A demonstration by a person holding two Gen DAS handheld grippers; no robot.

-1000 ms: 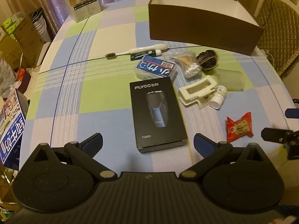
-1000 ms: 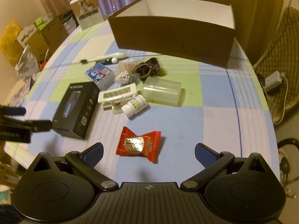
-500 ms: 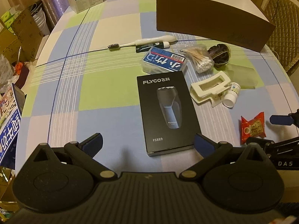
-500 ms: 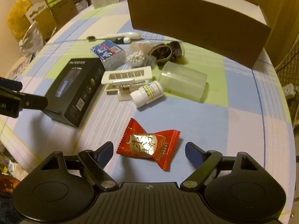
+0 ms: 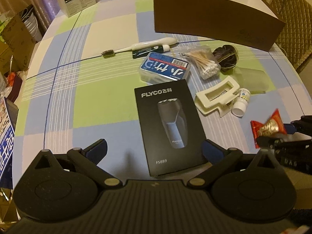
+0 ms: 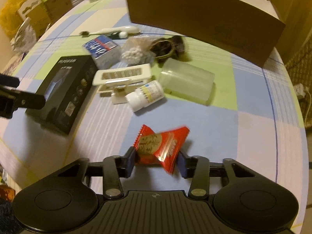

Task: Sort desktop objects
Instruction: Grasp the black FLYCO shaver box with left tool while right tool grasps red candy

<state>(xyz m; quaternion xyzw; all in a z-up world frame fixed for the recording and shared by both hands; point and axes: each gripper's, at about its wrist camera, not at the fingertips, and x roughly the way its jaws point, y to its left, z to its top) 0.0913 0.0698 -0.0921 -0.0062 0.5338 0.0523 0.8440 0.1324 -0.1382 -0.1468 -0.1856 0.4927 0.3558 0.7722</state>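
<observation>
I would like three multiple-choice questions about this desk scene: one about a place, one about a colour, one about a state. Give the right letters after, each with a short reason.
1. Where does the pill bottle lie?
A. inside the cardboard box
B. beside the cream hair clip
C. on top of the black shaver box

2. What colour is the candy wrapper?
A. red
B. green
C. white

3. What is the state of the right gripper?
A. wide open above the table
B. shut on the candy wrapper
C. shut on the toothbrush

Answers:
1 B: the bottle lies on the cloth right next to the clip.
2 A: the wrapper is red with a gold patch.
3 B: both fingers press the wrapper's sides; the left gripper is open.
</observation>
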